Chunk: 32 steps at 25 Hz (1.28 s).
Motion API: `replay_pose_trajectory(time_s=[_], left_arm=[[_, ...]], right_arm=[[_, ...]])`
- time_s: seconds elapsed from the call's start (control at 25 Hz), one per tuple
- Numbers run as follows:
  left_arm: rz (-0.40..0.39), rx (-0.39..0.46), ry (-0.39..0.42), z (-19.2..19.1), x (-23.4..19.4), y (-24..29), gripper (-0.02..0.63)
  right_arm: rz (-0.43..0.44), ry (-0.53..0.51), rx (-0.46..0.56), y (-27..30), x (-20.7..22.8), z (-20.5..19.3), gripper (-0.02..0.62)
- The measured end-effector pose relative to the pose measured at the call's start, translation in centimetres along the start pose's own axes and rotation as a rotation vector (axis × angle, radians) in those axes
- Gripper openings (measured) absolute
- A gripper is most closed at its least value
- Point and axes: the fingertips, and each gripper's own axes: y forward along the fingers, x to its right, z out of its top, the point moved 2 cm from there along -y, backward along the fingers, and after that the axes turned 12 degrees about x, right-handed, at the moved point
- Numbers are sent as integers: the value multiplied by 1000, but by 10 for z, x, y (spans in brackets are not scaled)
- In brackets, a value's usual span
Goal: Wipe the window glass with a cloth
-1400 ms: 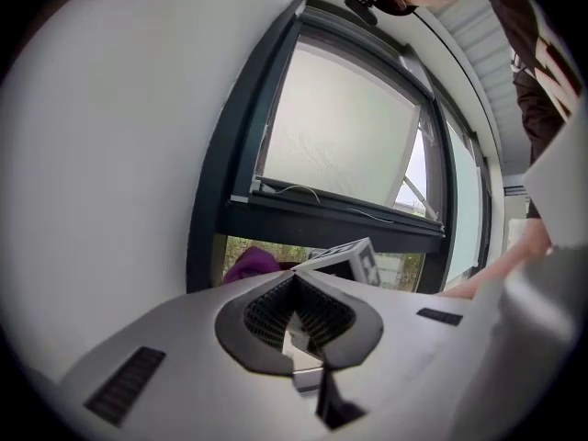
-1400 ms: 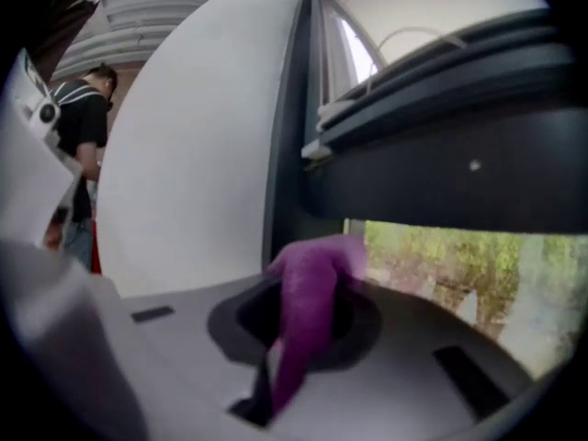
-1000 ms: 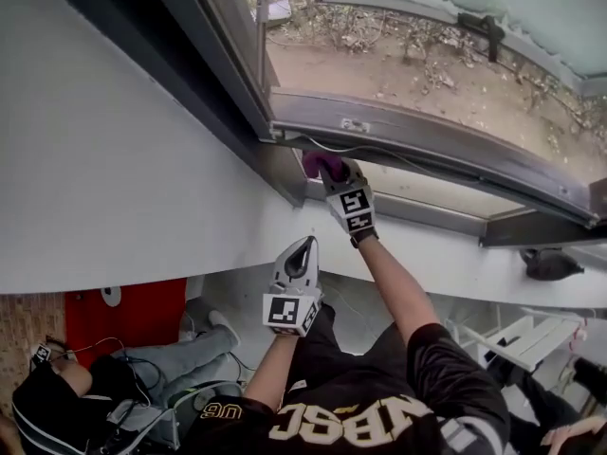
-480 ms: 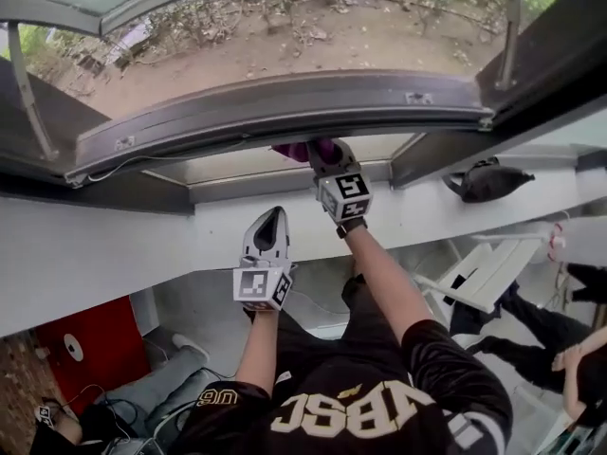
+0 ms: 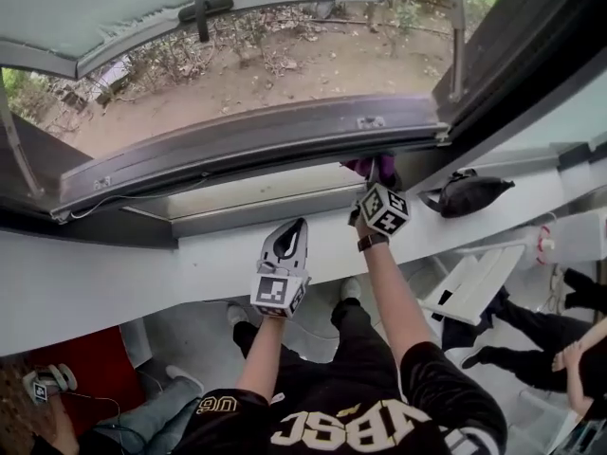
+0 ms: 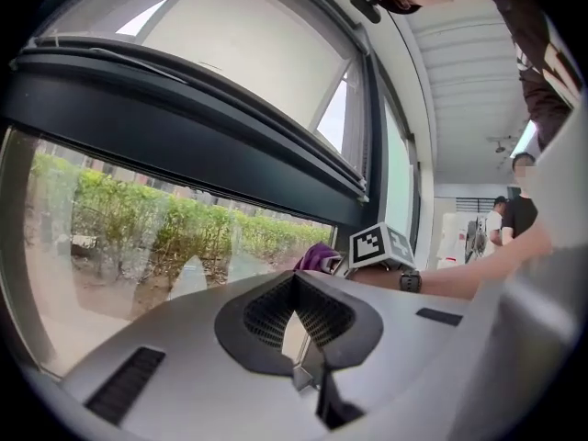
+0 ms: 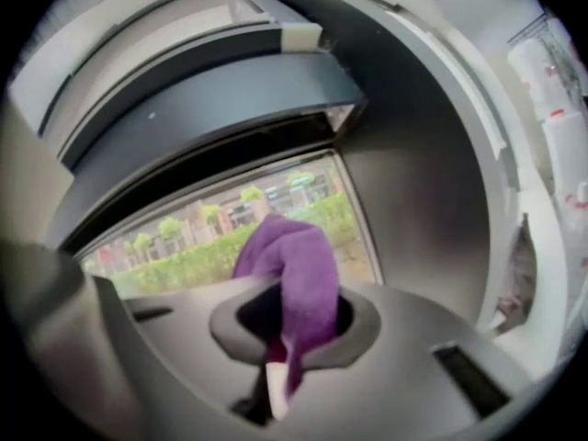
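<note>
Right tongs (image 7: 292, 343) clamp the purple cloth (image 7: 296, 274) up at the window glass's (image 7: 184, 235) right corner for wiping, while left tongs (image 6: 296, 327) hang closed and empty, out of the way.

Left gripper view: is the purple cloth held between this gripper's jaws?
No, the left gripper's jaws hold nothing; the purple cloth is clamped in the right gripper.

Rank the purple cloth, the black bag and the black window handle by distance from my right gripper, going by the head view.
1. purple cloth, clamped in the right gripper.
2. black bag, on the white ledge to its right.
3. black window handle, far upper left on the open sash.
</note>
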Motion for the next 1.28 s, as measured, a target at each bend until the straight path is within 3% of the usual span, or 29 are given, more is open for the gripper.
replay_pose_trajectory(time_s=[0.12, 0.24, 0.6, 0.8, 0.96, 1.08, 1.16, 1.28], left_arm=[[-13, -11, 18, 7, -11, -7, 18], [39, 11, 16, 11, -49, -39, 18], [379, 9, 99, 41, -223, -186, 18], [533, -17, 131, 49, -286, -274, 18], [577, -32, 129, 52, -305, -316, 18], [600, -66, 135, 50, -316, -332, 18], [587, -88, 148, 49, -316, -329, 18], [557, -93, 131, 43, -306, -307, 18]], right_arm=[[-10, -3, -8, -4, -8, -8, 37], [90, -36, -43, -23, -61, -31, 37], [756, -123, -214, -112, -360, -152, 37], [1066, -150, -257, -156, -509, -222, 37], [1152, -166, -231, -152, -588, -248, 37], [1218, -310, -192, -146, -626, -267, 37], [1215, -319, -195, -138, -633, -268, 37], [1132, -230, -239, -118, -605, -254, 37]])
